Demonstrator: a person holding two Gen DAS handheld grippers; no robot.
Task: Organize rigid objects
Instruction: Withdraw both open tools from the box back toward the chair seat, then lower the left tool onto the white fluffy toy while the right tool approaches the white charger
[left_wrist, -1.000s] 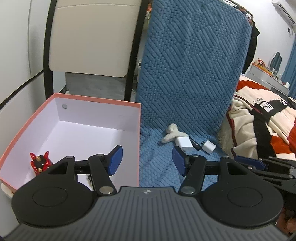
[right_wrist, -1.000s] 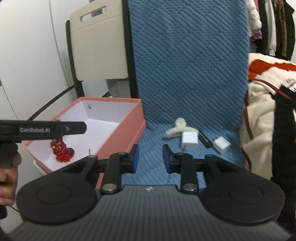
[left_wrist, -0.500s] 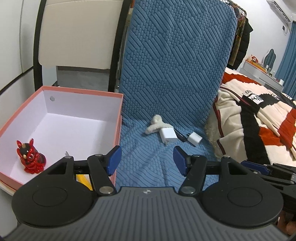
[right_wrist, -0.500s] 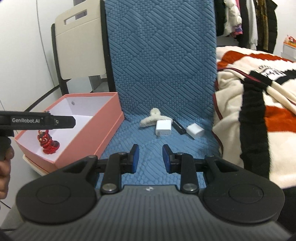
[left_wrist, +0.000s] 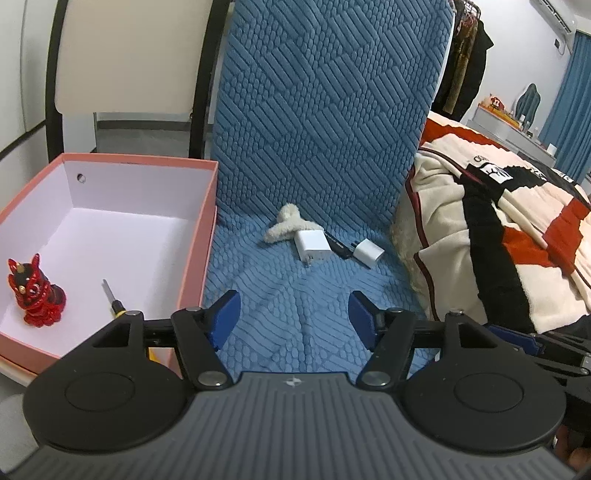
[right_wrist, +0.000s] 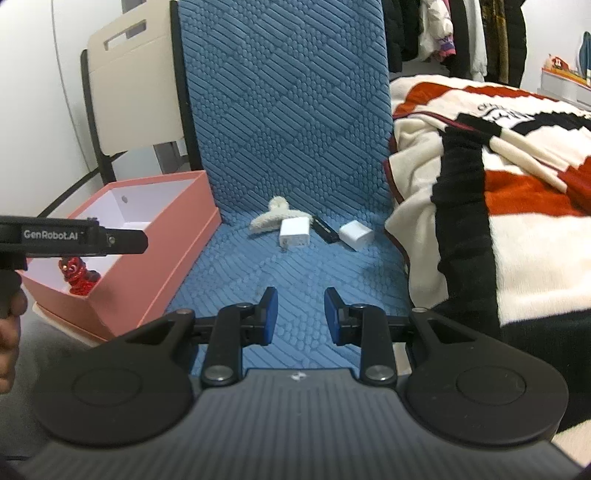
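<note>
Left claw (left_wrist: 291, 314) opening (nothing between)

Striped fleece blanket (left_wrist: 498, 229) lying bunched at right, coats (right_wrist: 461, 33) hanging behind, blue curtain (left_wrist: 576, 107) hanging beyond

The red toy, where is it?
In the left wrist view, the red toy stands in the pink box at far left, beside a small screwdriver.

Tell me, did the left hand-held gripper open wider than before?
Yes. The left hand-held gripper is opening wider: its blue pads stand further apart over the blue cushion than before, nothing between them.
</note>
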